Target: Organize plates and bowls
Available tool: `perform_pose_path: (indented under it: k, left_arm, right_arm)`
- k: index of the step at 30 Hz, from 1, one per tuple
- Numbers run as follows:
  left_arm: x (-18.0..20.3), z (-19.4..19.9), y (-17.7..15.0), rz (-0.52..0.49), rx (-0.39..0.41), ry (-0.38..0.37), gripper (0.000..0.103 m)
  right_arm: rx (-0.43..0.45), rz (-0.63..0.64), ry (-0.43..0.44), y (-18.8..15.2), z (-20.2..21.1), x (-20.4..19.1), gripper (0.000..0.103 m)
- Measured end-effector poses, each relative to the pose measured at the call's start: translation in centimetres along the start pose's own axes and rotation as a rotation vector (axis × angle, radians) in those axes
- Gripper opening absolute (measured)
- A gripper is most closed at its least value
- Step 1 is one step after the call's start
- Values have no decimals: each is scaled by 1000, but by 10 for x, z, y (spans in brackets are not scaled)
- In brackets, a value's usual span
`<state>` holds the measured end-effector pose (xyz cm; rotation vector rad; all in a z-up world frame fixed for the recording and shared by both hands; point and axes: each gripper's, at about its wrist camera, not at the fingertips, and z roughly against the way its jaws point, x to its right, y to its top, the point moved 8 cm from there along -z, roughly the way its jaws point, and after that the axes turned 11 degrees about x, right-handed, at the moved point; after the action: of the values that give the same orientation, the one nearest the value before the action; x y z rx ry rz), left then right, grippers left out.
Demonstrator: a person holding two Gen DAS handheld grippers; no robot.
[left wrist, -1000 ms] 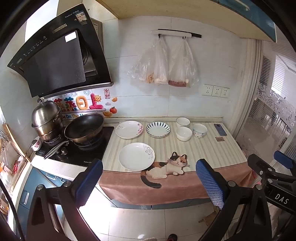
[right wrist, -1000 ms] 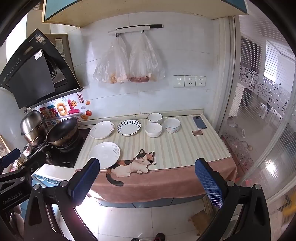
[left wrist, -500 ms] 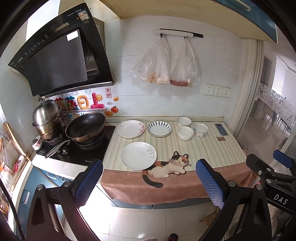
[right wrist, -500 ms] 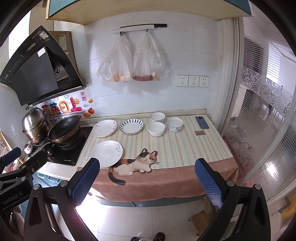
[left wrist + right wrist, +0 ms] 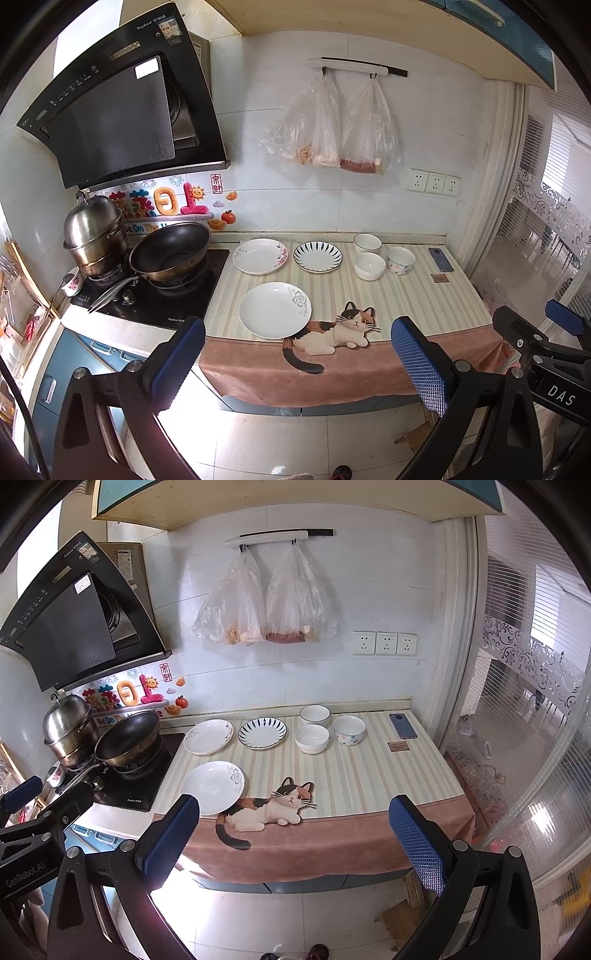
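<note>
Two grippers hang out in front of the counter [image 5: 391, 295], over the tiled floor and short of its draped edge. The left gripper [image 5: 297, 363] points level at the counter front, its blue-padded jaws spread wide and holding nothing. The right gripper [image 5: 293, 842] sits beside it in the same pose, jaws just as wide and empty; its black body in the left wrist view carries the letters "DAS", while the left gripper's body in the right wrist view reads "GenRobot.AI".

Going from left to right: a range hood [image 5: 122, 110] has small white lettering along its top edge, too fine to read. Below it a steel pot [image 5: 94, 236] and a dark wok [image 5: 170, 251] stand on the stove. On the striped cloth, a plain white plate [image 5: 275, 309] lies near the front edge, touching the cat picture [image 5: 334, 332]. Behind it lie a floral plate [image 5: 260, 255] and a blue-striped plate [image 5: 317, 256], side by side. Three bowls cluster next: a rimmed bowl [image 5: 367, 243] at the back, a white bowl [image 5: 369, 265] before it, a patterned bowl [image 5: 400, 259] to their right. A phone [image 5: 440, 259] lies farthest right.
</note>
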<state>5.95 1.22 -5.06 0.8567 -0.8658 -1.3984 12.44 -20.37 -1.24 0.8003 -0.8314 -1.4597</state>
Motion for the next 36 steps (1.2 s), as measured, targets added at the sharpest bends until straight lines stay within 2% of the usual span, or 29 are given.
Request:
perform_pose_path:
  k: [36]
  left_arm:
    - [-6, -1, 1, 10, -4, -4, 103]
  right_arm:
    - [2, -4, 3, 0, -2, 3, 103]
